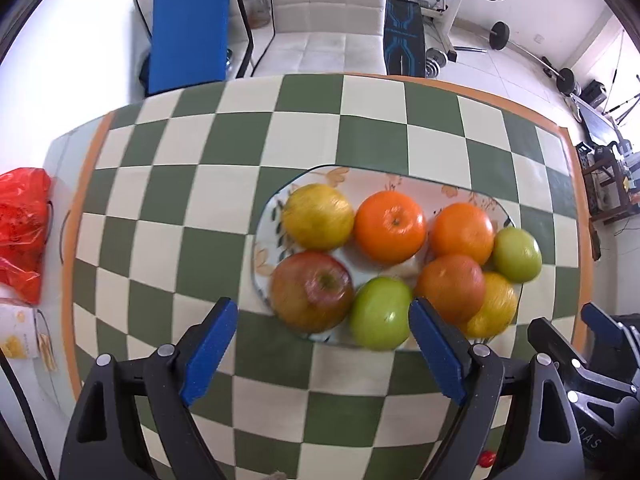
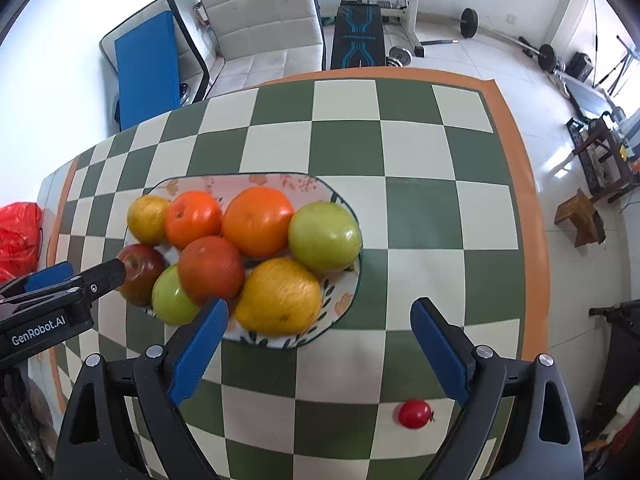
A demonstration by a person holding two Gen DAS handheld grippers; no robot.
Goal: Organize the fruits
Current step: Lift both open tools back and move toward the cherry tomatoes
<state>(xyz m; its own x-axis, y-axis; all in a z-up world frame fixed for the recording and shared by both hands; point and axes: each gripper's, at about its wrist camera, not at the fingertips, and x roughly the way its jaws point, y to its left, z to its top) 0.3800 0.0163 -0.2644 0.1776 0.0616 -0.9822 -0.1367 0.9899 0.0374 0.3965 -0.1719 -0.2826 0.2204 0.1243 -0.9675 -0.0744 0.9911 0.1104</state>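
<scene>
Both grippers hang over the checkered tablecloth [image 1: 240,152], tilted forward and down toward the plate [image 1: 400,182] of fruit, and both have their blue-padded fingers spread wide with nothing between them.

Left gripper [image 1: 323,320] sits low and close to the plate's near edge. Straight ahead of it, framed by the two pads, are the red apple [image 1: 312,292] and a green apple [image 1: 380,312]; the right-hand pad overlaps the reddish orange [image 1: 450,286] in this view, though I cannot tell if it touches. Farther ahead lie a yellow fruit [image 1: 318,216] and two oranges [image 1: 390,227], with another green apple [image 1: 517,255] off to the right.

Right gripper [image 2: 319,318] is held to the right of the plate [image 2: 256,180], so the fruit pile lies ahead and to its left. Its left pad is in front of the plate's near rim, beside a large yellow fruit [image 2: 278,296]; its right pad is over bare cloth. Below it, near the right pad, a small red cherry tomato [image 2: 415,413] lies alone on a pale square, apart from the plate. From this side the left gripper's finger reaches in low, its tip in front of the red apple [image 2: 140,276].

At the far left of the table is a red plastic bag [image 1: 22,232].
</scene>
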